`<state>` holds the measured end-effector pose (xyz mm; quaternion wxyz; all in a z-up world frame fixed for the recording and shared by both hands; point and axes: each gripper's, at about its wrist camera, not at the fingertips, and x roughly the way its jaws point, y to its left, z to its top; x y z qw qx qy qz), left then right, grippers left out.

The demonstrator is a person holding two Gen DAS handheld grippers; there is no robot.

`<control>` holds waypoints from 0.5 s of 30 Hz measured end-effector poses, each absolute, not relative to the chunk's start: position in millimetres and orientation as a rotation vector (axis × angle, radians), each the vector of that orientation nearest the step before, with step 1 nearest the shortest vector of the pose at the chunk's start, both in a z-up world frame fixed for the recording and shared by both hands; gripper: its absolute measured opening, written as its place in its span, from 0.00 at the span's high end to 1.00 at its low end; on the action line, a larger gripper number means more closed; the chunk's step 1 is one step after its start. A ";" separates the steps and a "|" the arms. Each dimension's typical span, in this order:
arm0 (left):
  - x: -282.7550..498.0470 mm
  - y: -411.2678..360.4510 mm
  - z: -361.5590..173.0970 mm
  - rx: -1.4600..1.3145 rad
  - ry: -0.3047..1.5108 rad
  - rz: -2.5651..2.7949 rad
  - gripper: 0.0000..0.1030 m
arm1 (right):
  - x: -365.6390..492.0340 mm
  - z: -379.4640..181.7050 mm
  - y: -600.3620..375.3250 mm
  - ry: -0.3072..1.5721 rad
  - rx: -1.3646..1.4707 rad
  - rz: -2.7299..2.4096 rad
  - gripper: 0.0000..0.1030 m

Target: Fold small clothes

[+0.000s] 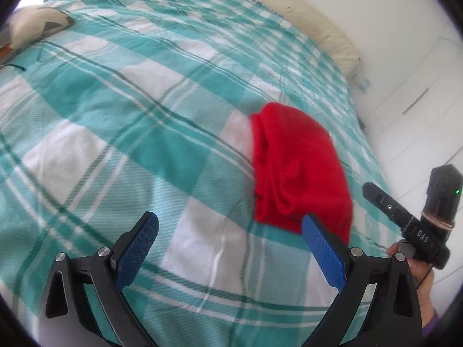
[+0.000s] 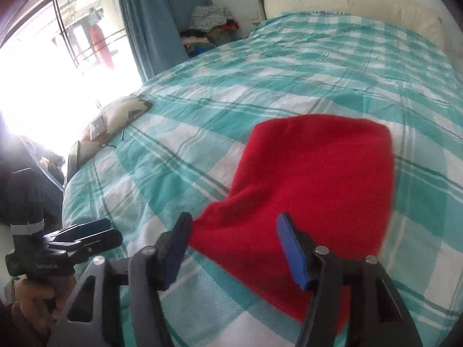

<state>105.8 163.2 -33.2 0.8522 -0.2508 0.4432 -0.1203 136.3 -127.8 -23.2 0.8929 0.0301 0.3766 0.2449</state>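
A folded red garment [image 1: 298, 167] lies flat on the teal and white checked bedspread [image 1: 144, 110]. In the left wrist view my left gripper [image 1: 230, 222] is open and empty above the bedspread, with the garment just beyond its right finger. In the right wrist view the garment [image 2: 312, 179] fills the middle. My right gripper [image 2: 234, 225] is open and empty, its fingers hovering over the garment's near edge. The right gripper's body [image 1: 411, 217] shows at the right edge of the left view. The left gripper [image 2: 84, 234] shows at the lower left of the right view.
A patterned cushion [image 2: 121, 115] with a small device on it lies at the bed's left edge by a bright window [image 2: 58, 72]. A cream headboard [image 2: 361, 3] lines the far side. A pile of clothes [image 2: 211, 29] sits in the corner. The floor [image 1: 419, 101] lies right of the bed.
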 end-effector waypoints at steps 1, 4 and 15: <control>123.4 155.1 -31.8 -0.554 0.958 -0.325 0.03 | 140.5 -20.9 -149.1 0.771 0.094 0.462 0.21; 183.9 129.6 -37.5 -0.558 1.030 -0.471 0.03 | 168.2 -30.2 -217.3 0.814 0.291 0.346 0.21; 265.7 87.9 -75.9 -0.476 1.179 -0.369 0.02 | 258.3 -110.1 -214.5 1.003 0.629 0.463 0.28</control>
